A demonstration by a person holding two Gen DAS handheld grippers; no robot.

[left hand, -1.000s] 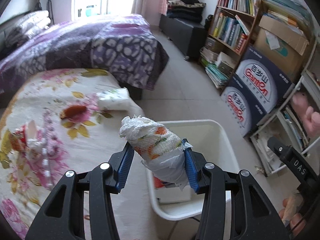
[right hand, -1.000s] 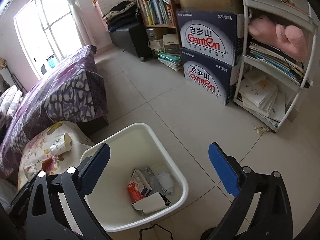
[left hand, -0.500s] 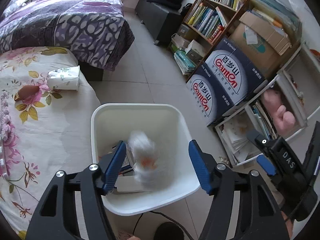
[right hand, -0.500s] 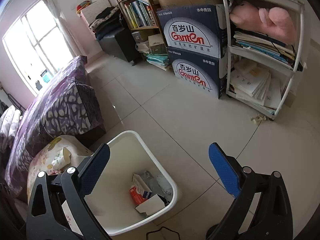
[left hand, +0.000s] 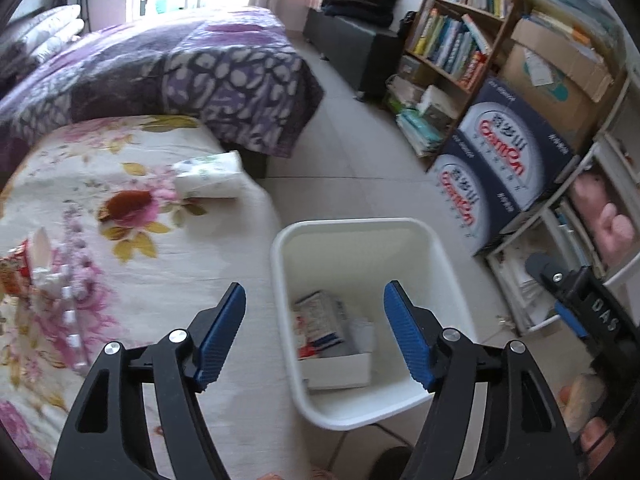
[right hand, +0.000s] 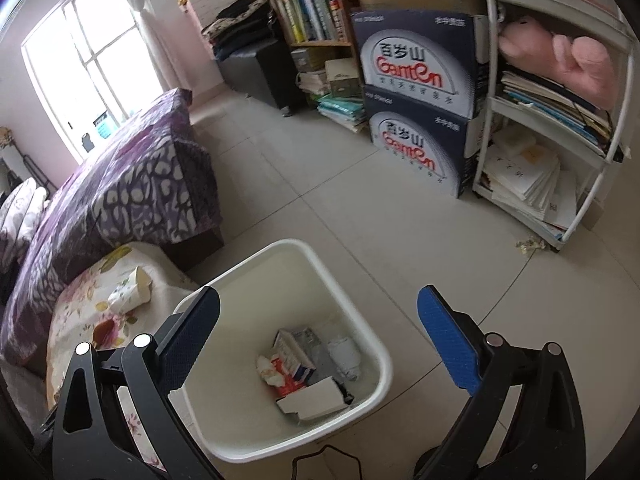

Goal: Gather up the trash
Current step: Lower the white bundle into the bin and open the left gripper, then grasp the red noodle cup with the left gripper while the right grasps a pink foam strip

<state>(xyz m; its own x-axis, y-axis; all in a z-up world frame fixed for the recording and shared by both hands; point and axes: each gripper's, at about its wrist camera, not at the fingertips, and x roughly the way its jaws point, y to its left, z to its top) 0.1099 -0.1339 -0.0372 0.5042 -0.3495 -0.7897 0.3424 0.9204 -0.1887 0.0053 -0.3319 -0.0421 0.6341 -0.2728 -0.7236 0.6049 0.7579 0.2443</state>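
Note:
A white trash bin point(left hand: 448, 268) point(right hand: 362, 334) stands on the floor beside a floral-covered bed point(left hand: 140, 264). Inside lie a red and white carton point(right hand: 292, 360), a white box point(right hand: 316, 400) and crumpled wrappers point(right hand: 268, 370). My left gripper point(left hand: 316, 336) is open and empty, above the bin's left rim. My right gripper point(right hand: 320, 340) is open and empty over the bin. On the bed lie a paper cup point(left hand: 210, 180) point(right hand: 130, 294) on its side and a red and white wrapper point(left hand: 24, 268) at the left edge.
A purple quilt point(left hand: 160, 72) covers the bed beyond. Two stacked dark blue water boxes point(right hand: 420, 100), a bookshelf point(left hand: 452, 40) and a white rack point(right hand: 560, 120) with papers and a pink plush toy line the right wall. A dark cable point(right hand: 320, 454) lies by the bin.
My left gripper opened and dropped the crumpled white and orange wrapper into the bin. It then swung back left toward the bed. The right gripper stayed open over the bin.

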